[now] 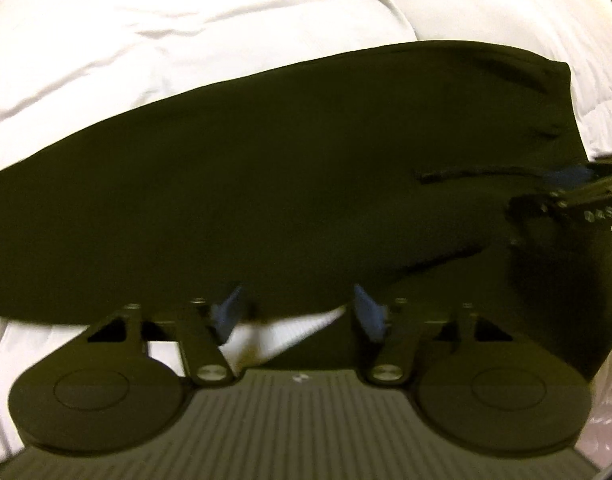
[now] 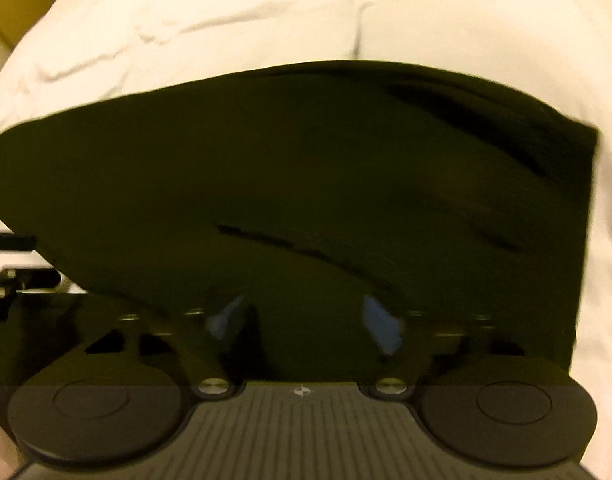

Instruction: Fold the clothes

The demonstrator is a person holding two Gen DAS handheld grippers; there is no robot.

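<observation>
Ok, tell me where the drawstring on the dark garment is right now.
In the left wrist view the drawstring lies on the dark garment, right of centre, its right end at the right gripper, with white bedding beyond.

Blurred and cropped views

The dark garment (image 1: 289, 184) runs off the left edge of the left wrist view; the right gripper (image 1: 562, 192), at the right edge, is cropped and smeared, and folds lose detail in blur.
</observation>
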